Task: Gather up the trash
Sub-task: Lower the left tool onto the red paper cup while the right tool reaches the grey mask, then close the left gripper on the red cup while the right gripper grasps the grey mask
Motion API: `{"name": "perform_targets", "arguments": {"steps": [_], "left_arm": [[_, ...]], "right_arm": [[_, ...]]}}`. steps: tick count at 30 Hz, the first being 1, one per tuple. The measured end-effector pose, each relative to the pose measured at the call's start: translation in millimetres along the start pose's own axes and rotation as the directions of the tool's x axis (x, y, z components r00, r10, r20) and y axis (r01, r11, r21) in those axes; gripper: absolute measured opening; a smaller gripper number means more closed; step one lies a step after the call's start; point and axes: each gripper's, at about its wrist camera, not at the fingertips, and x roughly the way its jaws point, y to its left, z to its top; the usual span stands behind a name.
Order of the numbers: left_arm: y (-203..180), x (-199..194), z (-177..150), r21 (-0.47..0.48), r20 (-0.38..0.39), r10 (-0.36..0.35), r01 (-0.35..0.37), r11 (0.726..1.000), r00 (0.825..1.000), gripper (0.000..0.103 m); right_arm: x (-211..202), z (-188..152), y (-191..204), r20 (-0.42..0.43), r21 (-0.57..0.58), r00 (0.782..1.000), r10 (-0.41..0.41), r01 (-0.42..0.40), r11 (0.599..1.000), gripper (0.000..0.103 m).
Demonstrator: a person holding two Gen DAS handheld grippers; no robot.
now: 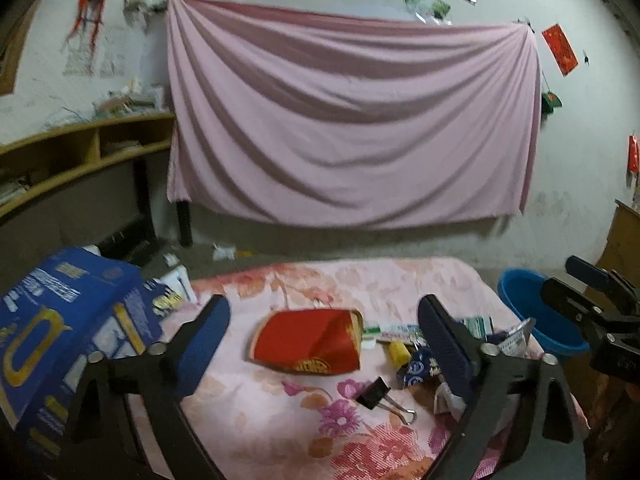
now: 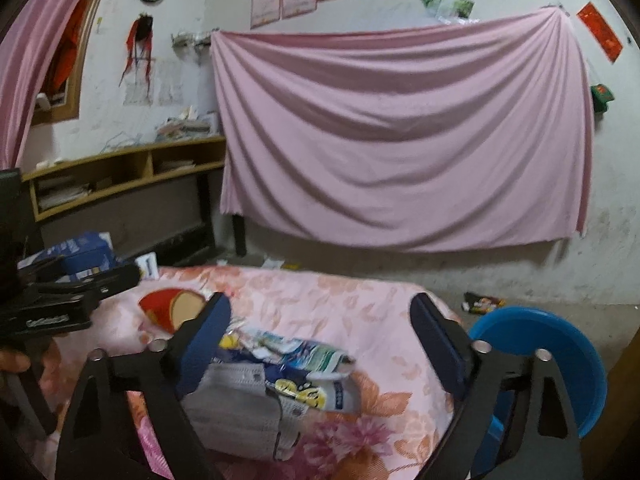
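Left wrist view: the left gripper (image 1: 320,332) hovers with jaws spread and empty over a flat red-and-gold paper packet (image 1: 308,344) on the pink floral tablecloth (image 1: 256,408); a black binder clip (image 1: 380,396) lies nearby.

Right wrist view: the right gripper (image 2: 320,328), also released, frames 1 heap of crumpled wrappers and a grey face mask (image 2: 240,400). The round blue plastic basin (image 2: 560,352) beside the table looks like the bin. Best to lower squarely, then pinch 1 wrapper's raised edge.
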Motion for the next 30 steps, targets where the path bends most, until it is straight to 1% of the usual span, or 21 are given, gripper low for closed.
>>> {"name": "perform_targets", "arguments": {"steps": [2, 3, 4, 5, 7, 9, 10, 11, 15, 17, 18, 22, 23, 24, 25, 26, 30], "left_arm": [[-1, 8, 0, 0.002, -0.032, -0.017, 0.017, 1.0, 0.999, 0.072], [-2, 12, 0, 0.001, -0.051, -0.026, 0.026, 1.0, 0.998, 0.071], [-2, 16, 0, -0.001, -0.066, -0.035, 0.035, 0.999, 0.997, 0.067], [-3, 19, 0, -0.007, -0.08, -0.048, 0.048, 0.999, 0.996, 0.059], [-3, 24, 0, -0.02, -0.103, -0.075, 0.074, 0.997, 0.992, 0.052], [-7, 33, 0, -0.02, -0.132, -0.078, 0.076, 0.997, 0.988, 0.046], [-7, 36, 0, -0.024, -0.144, -0.084, 0.082, 0.996, 0.986, 0.04], [-8, 41, 0, -0.029, -0.162, -0.092, 0.088, 0.996, 0.983, 0.038], [-7, 56, -2, -0.051, -0.225, -0.092, 0.082, 0.995, 0.97, 0.036], [-5, 61, -4, -0.064, -0.25, -0.09, 0.076, 0.995, 0.964, 0.036], [-3, 65, -4, -0.07, -0.262, -0.086, 0.069, 0.995, 0.961, 0.036], [1, 69, -5, -0.093, -0.272, -0.092, 0.069, 0.993, 0.958, 0.036], [1, 69, -4, -0.092, -0.271, -0.092, 0.07, 0.993, 0.958, 0.035], [0, 70, -4, -0.087, -0.272, -0.094, 0.073, 0.994, 0.958, 0.032], [0, 71, -4, -0.08, -0.279, -0.094, 0.074, 0.994, 0.956, 0.022], [-1, 72, -4, -0.07, -0.288, -0.088, 0.071, 0.995, 0.954, 0.019], [-3, 71, -4, -0.047, -0.294, -0.08, 0.069, 0.996, 0.952, 0.017]], "right_arm": [[4, 0, 2, -0.03, -0.009, 0.999, 0.019, -0.019, 1.0, 0.077], [5, 0, 3, -0.043, -0.011, 0.999, 0.03, -0.031, 0.999, 0.074], [6, -1, 4, -0.055, -0.012, 0.998, 0.041, -0.042, 0.999, 0.067], [7, -2, 6, -0.068, -0.013, 0.996, 0.051, -0.052, 0.999, 0.062], [7, -4, 8, -0.1, -0.015, 0.992, 0.075, -0.077, 0.997, 0.059], [7, -6, 10, -0.121, -0.015, 0.988, 0.093, -0.095, 0.995, 0.056], [8, -6, 11, -0.138, -0.013, 0.985, 0.106, -0.108, 0.994, 0.055], [9, -7, 11, -0.156, -0.01, 0.981, 0.114, -0.117, 0.993, 0.054], [18, -9, 14, -0.205, -0.009, 0.97, 0.131, -0.136, 0.991, 0.05], [24, -12, 15, -0.23, -0.004, 0.963, 0.142, -0.147, 0.989, 0.043], [27, -12, 15, -0.246, -0.001, 0.958, 0.149, -0.154, 0.988, 0.042], [29, -14, 15, -0.269, 0.013, 0.945, 0.186, -0.189, 0.982, 0.034], [29, -15, 15, -0.269, 0.015, 0.943, 0.195, -0.198, 0.98, 0.029], [30, -16, 15, -0.272, 0.015, 0.941, 0.203, -0.206, 0.978, 0.025], [30, -16, 15, -0.276, 0.015, 0.938, 0.211, -0.215, 0.976, 0.017], [30, -16, 16, -0.277, 0.016, 0.937, 0.214, -0.219, 0.976, 0.013], [28, -16, 15, -0.274, 0.029, 0.933, 0.234, -0.235, 0.972, 0.008]]}}
